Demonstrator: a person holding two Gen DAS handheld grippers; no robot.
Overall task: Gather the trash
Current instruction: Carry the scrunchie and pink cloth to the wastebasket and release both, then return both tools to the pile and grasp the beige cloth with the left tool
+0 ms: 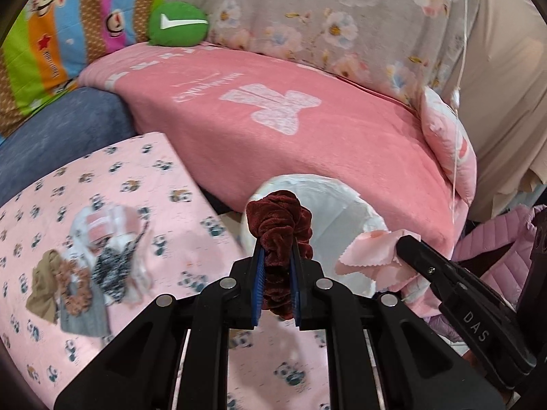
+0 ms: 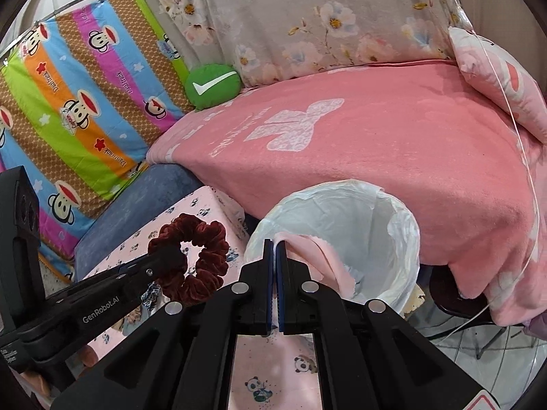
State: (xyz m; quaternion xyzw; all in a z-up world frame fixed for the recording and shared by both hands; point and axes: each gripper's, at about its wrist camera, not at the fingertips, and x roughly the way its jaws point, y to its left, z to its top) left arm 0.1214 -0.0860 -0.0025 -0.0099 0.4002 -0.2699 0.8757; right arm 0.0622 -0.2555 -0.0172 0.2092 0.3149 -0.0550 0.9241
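Bedside, panda-print pink sheet point(image 1: 143, 184): left gripper point(image 1: 276, 259) clamped on dark-red velvet scrunchie point(image 1: 278, 229), lower centre; right gripper point(image 2: 274, 249) pinching pink pinked-edge cloth point(image 2: 318, 256) over white-lined bin point(image 2: 386, 218); release cloth first, then carry scrunchie rim-inward.

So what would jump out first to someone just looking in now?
The dark red scrunchie clamped in the left gripper, held up near the white-lined bin. Next, the pink cloth pinched in the right gripper, hanging over the bin's rim. A heap of leftover items sits on the panda-print sheet.
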